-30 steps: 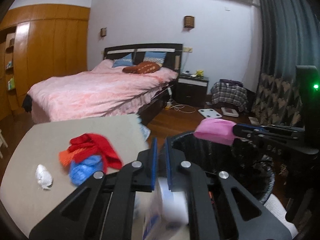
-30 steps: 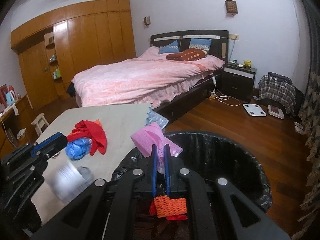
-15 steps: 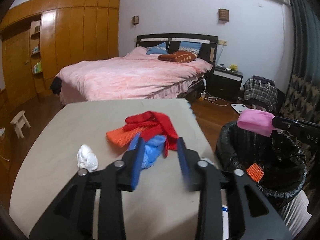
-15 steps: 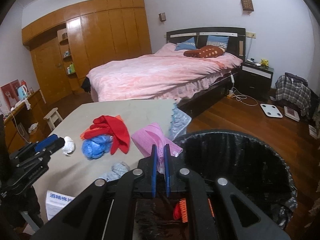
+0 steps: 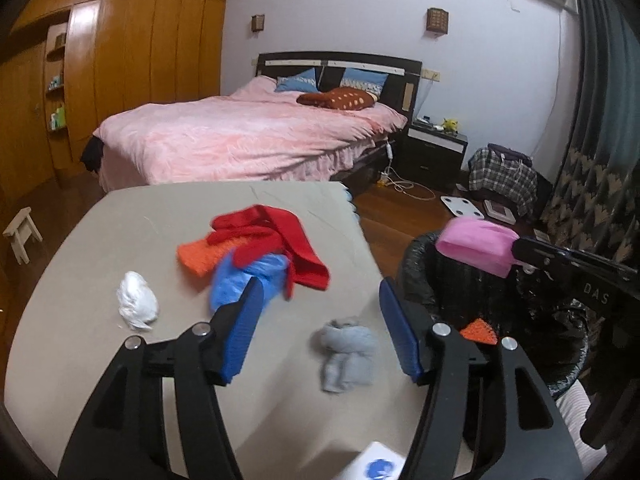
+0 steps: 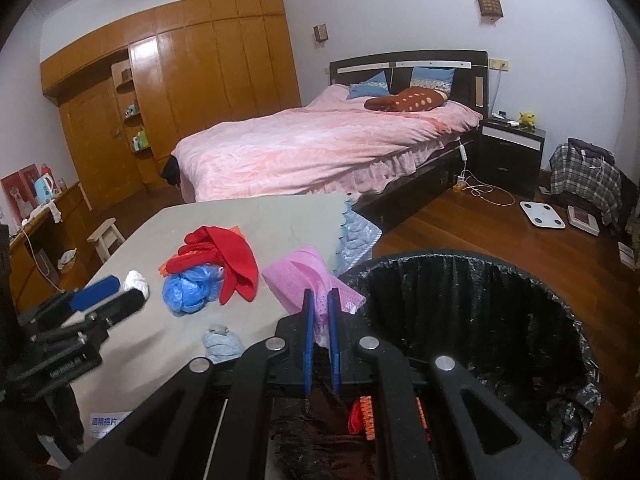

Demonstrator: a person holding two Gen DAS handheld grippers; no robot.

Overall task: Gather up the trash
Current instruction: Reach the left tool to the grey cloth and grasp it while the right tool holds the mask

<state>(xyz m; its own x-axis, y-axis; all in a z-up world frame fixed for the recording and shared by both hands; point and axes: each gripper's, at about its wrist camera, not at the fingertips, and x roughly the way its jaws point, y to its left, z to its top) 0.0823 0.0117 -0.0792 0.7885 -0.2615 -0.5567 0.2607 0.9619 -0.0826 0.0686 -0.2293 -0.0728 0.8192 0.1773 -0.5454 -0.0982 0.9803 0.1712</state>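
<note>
Bedroom with pink bed (image 5: 256, 140); grey tabletop (image 5: 120, 240) in front, black-lined bin (image 6: 500, 320) at its right edge. Mid-table: red cloth (image 5: 276, 240) over blue bag (image 5: 248, 280); grey wad (image 5: 346, 354) near the front edge; white wad (image 5: 136, 306) left. Left gripper (image 5: 320, 320) spread wide, empty. Right gripper (image 6: 320, 340) pinches pink cloth (image 6: 304, 276) beside the bin rim.

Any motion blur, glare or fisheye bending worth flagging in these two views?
Left wrist: the blue bag and grey rag are smeared, while the bed stays fairly sharp. Right wrist: crisper overall; glare streaks the wardrobe. Both views: black corner vignette, dim indoor light, and walls bowing toward the edges.
</note>
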